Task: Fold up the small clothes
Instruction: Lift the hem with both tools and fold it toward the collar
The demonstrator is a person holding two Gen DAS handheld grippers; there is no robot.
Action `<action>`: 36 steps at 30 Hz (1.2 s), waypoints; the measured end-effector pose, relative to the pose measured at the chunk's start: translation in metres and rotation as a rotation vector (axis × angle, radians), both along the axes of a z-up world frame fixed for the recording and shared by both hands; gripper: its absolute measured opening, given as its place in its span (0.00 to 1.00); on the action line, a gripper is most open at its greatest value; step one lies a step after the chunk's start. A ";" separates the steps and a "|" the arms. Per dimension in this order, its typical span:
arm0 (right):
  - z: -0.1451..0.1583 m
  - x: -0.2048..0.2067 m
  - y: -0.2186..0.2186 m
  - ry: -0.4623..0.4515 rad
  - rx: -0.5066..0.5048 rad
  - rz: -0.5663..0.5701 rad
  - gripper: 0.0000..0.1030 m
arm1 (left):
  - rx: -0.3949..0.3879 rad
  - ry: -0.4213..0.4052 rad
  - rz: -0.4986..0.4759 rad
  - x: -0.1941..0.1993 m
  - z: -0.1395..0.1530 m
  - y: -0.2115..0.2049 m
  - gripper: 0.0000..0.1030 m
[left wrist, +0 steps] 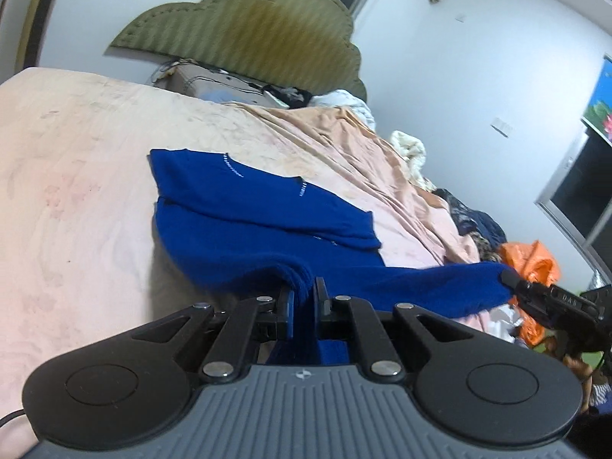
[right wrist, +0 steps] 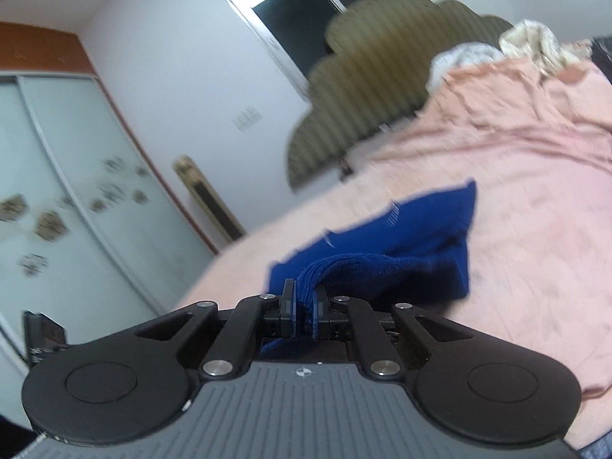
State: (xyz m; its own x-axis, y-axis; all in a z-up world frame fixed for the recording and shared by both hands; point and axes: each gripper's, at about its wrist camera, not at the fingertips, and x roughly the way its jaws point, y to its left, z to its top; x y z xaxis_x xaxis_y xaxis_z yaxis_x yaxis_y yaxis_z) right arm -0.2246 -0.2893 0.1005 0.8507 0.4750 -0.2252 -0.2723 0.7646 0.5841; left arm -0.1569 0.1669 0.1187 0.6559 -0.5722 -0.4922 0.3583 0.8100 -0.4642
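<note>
Left gripper [left wrist: 304,298] clamped on the near hem of a blue knit garment [left wrist: 244,206]. Hem lifted off the pink bedsheet [left wrist: 76,160], stretched rightward to the right gripper [left wrist: 510,279], likewise pinched shut on that blue edge [right wrist: 304,298]. Long axis across, tool to tool; far end flat ahead, toward the olive headboard [left wrist: 248,34]. Bare sheet left; clothes pile [left wrist: 470,222] right.

The right wrist view is smearing the wardrobe door [right wrist: 69,191] decals and the wall switch [right wrist: 248,118] beyond legibility. The blue garment [left wrist: 267,225] is dropping out of sight behind the left gripper [left wrist: 304,298] body. The picture [left wrist: 600,95] is running past the frame edge.
</note>
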 end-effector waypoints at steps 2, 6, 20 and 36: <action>0.010 -0.009 -0.005 -0.026 0.011 0.010 0.10 | -0.009 0.021 -0.023 0.003 0.000 0.001 0.08; 0.008 -0.008 -0.009 0.004 0.060 0.034 0.10 | 0.008 0.041 -0.041 0.016 -0.001 -0.003 0.08; 0.003 0.127 -0.028 0.043 0.241 -0.103 0.11 | 0.092 0.069 0.016 0.194 0.016 -0.024 0.08; -0.103 0.372 -0.032 0.395 0.197 -0.254 0.23 | 0.225 0.324 0.173 0.396 -0.079 -0.049 0.21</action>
State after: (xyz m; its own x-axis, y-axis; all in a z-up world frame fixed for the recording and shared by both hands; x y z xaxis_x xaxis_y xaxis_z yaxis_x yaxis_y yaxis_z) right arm 0.1477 -0.3215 -0.0025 0.8131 0.3296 -0.4799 0.1786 0.6433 0.7445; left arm 0.2392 0.1182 0.0398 0.5240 -0.3226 -0.7883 0.0737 0.9392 -0.3354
